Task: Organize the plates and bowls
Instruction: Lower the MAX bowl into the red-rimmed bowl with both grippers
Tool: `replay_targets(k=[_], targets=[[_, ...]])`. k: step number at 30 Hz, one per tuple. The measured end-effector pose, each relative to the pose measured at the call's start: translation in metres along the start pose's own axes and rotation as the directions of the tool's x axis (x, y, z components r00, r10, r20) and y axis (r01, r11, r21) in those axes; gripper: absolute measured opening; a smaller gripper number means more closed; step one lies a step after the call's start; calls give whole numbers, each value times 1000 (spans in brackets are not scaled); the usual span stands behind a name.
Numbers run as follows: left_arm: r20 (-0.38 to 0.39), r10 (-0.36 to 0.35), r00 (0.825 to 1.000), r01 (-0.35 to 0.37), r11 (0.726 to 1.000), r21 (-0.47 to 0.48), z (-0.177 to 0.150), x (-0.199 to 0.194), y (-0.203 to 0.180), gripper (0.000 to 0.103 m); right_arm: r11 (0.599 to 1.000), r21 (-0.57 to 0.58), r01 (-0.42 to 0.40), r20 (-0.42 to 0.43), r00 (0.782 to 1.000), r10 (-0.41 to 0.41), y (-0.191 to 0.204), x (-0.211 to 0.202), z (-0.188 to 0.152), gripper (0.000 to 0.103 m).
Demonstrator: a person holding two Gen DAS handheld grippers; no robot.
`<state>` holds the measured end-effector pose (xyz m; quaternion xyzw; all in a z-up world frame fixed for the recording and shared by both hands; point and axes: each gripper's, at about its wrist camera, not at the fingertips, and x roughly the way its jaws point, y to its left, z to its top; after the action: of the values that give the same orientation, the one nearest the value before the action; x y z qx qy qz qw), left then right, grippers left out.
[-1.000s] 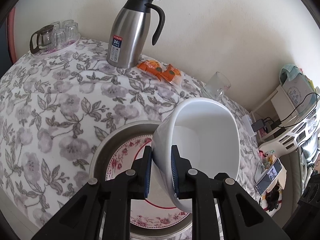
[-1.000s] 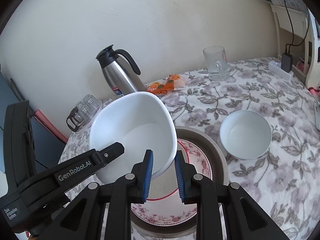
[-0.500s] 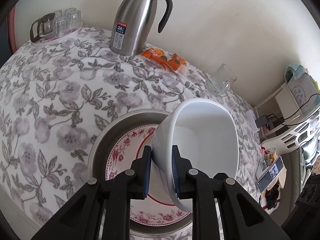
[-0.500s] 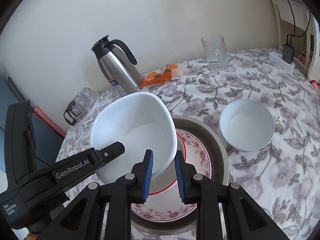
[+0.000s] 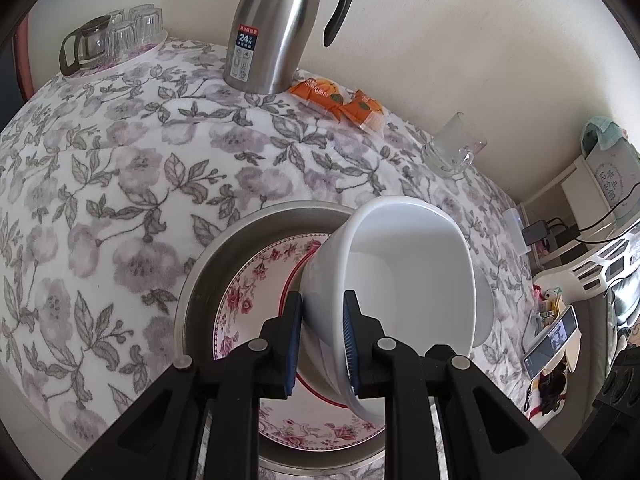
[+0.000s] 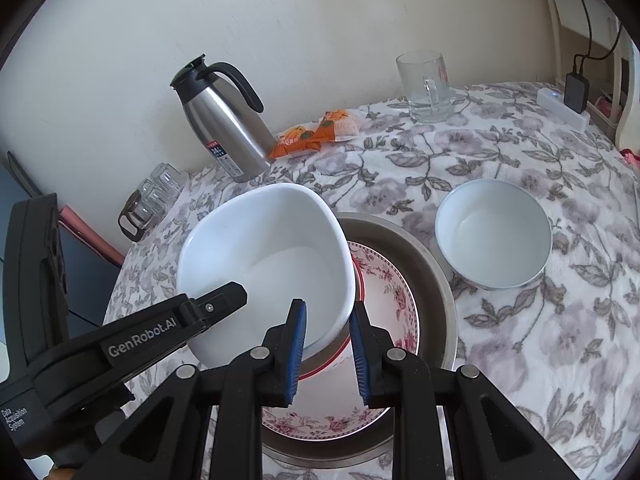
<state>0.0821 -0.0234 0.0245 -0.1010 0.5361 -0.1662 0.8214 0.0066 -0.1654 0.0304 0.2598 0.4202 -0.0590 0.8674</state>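
**Above the stacked plates, one white bowl held from both sides**

Over the middle of the bench, a large white bowl hangs tilted above a floral plate that lies inside a grey metal dish. The left hand-held gripper is clamped on the bowl's rim, one blue pad inside the wall and one outside. The right hand-held gripper stands narrow at the opposite rim, with the wall between its pads; whether both pads press on it I cannot tell from the right wrist view.

The grey dish's raised rim rings the floral plate all round. To the right of the dish, just beside it, sits a smaller white bowl, upright on the flowered cloth. Bare cloth lies left of the dish in the left wrist view, and to the front right in the right wrist view.

Along the wall stand a steel thermos jug, orange snack packets and a glass mug, all well apart from the dish. A tray of glasses sits at the far left corner. A white power strip with a black charger lies at the bench's far right edge.
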Motion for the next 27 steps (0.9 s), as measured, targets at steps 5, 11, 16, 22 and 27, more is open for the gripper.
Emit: replay_targets(k=[5,11,16,22,27], targets=[[-13,5,1000,-5,1000,1,-1,4,0,20,1000,7,5,-12,1000,-5,-3,4,-1,24],[-15,7,1000,-7,1000,2,-1,5,-1,20,1000,9,6,-13,1000,-6,-4,5,-1,24],[-18,9,1000,-9,1000,-1,0,6,0,20,1000,12,-6,-5,1000,6,-4,3,0,24],[31,16,999,-17,1000,18,3,-6,-1,20,1000,0,-7,4,1000,7,-1,1,0,24],[34,13,999,-14,1000,16,3,-6,1,20,1000,-1,-8,4,1000,8,-1,1,1,24]])
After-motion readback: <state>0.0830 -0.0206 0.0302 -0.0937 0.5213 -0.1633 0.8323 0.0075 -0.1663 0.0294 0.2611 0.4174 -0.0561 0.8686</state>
